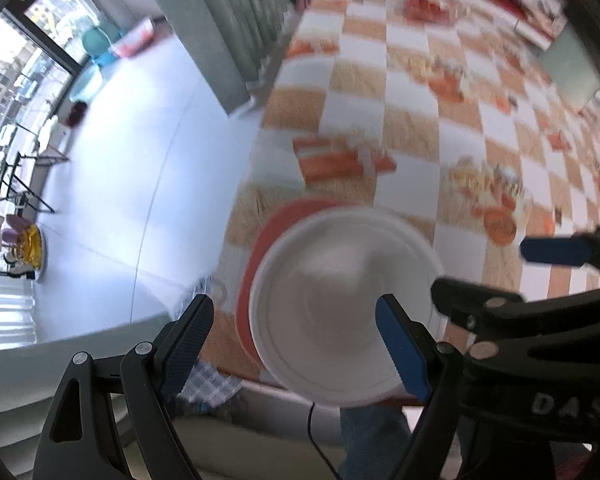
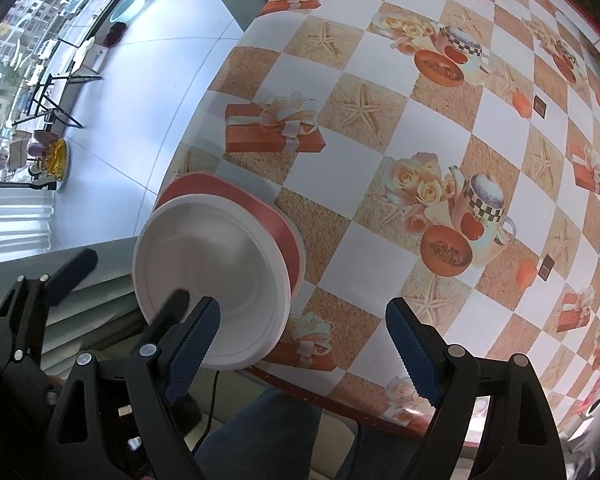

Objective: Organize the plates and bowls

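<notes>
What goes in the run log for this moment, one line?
stage: stacking | white bowl on red plates at table edge | left gripper open around bowl | right gripper open, empty

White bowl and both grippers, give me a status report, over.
Left gripper open, straddling white bowl. Right gripper open, empty, beside it. Bowl sits on red plate at table edge. Nothing in the way.

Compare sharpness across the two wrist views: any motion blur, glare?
Left wrist: heavy motion blur over the tablecloth and white bowl; its own fingers stay sharp. Right wrist: crisp, with the bowl and print readable. Both: strong fisheye bending, bright window glare on the floor.
</notes>
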`<action>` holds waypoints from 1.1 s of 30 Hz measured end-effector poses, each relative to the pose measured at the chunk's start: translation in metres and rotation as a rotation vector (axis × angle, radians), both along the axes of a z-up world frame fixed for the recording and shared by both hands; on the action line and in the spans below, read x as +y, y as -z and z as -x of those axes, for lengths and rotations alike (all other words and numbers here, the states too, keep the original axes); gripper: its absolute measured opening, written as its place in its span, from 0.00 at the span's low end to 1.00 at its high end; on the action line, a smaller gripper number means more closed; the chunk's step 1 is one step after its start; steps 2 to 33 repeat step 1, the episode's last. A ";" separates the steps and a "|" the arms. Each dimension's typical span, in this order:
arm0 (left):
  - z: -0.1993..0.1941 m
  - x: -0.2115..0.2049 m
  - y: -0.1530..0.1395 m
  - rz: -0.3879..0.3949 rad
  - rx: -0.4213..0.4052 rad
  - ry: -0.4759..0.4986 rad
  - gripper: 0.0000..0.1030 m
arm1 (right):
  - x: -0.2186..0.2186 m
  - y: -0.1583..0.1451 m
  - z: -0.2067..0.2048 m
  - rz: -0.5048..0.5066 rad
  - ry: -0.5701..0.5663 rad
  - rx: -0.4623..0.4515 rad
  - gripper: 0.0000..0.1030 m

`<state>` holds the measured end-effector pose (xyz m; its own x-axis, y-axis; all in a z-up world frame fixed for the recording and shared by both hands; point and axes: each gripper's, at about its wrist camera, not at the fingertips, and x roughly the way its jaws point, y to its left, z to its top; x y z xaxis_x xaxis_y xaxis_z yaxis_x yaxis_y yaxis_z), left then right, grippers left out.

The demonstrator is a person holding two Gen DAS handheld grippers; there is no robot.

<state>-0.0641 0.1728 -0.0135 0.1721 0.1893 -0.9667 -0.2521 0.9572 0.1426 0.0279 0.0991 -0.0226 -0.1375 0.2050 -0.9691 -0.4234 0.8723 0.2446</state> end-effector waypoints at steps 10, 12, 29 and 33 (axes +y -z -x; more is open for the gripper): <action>-0.001 0.000 -0.002 0.000 -0.007 0.005 0.83 | 0.000 0.000 0.000 0.000 0.000 0.000 0.83; -0.001 0.000 -0.002 0.000 -0.007 0.005 0.83 | 0.000 0.000 0.000 0.000 0.000 0.000 0.83; -0.001 0.000 -0.002 0.000 -0.007 0.005 0.83 | 0.000 0.000 0.000 0.000 0.000 0.000 0.83; -0.001 0.000 -0.002 0.000 -0.007 0.005 0.83 | 0.000 0.000 0.000 0.000 0.000 0.000 0.83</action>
